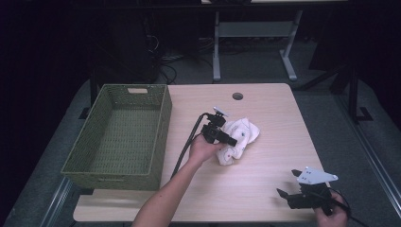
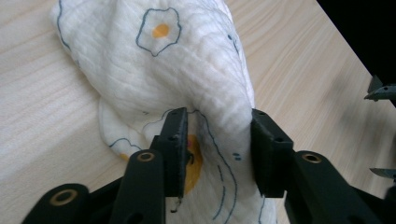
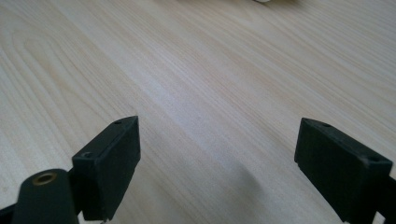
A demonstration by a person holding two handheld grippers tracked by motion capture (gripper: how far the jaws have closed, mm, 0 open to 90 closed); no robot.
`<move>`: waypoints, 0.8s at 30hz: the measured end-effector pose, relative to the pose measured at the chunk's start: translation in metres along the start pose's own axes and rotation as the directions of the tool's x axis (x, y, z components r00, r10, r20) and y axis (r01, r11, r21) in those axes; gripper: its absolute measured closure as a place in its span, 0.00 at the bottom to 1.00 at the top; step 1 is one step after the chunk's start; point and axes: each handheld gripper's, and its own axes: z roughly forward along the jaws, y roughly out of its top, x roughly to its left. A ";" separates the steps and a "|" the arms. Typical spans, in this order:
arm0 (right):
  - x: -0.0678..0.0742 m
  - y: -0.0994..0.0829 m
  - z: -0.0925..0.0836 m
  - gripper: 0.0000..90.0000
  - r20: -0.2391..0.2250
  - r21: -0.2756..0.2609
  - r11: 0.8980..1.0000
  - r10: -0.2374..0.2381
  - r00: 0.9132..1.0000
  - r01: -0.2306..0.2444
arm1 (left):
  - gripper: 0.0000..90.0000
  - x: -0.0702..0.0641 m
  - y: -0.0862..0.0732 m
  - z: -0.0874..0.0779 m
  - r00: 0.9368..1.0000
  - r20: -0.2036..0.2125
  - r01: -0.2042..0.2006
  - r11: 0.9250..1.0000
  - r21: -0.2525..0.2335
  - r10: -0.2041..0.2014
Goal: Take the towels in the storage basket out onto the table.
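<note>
A white cloth printed with fried eggs lies crumpled near the middle of the wooden table. My left gripper rests low on its left side, held by a hand. In the left gripper view a soft fold of the cloth bulges up between the jaws of the left gripper. The jaws stand apart around the fold and the pads do not pinch it. My right gripper hovers by the table's front right corner. Its jaws are spread wide over bare wood, with nothing between them.
A green woven basket with nothing inside stands along the table's left side. A round cable hole sits near the far edge. Desk legs and cables stand on the floor beyond the table.
</note>
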 end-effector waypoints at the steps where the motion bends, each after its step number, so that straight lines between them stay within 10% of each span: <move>1: 0.000 0.000 0.000 0.16 -0.002 0.000 1.000 0.001 1.000 -0.001 | 0.64 0.000 0.000 0.000 1.000 0.010 0.001 1.000 0.000 -0.001; 24: 0.001 0.000 0.001 0.16 0.007 0.007 1.000 -0.009 1.000 0.009 | 0.46 0.003 -0.015 -0.012 0.999 0.038 -0.008 0.998 -0.065 0.011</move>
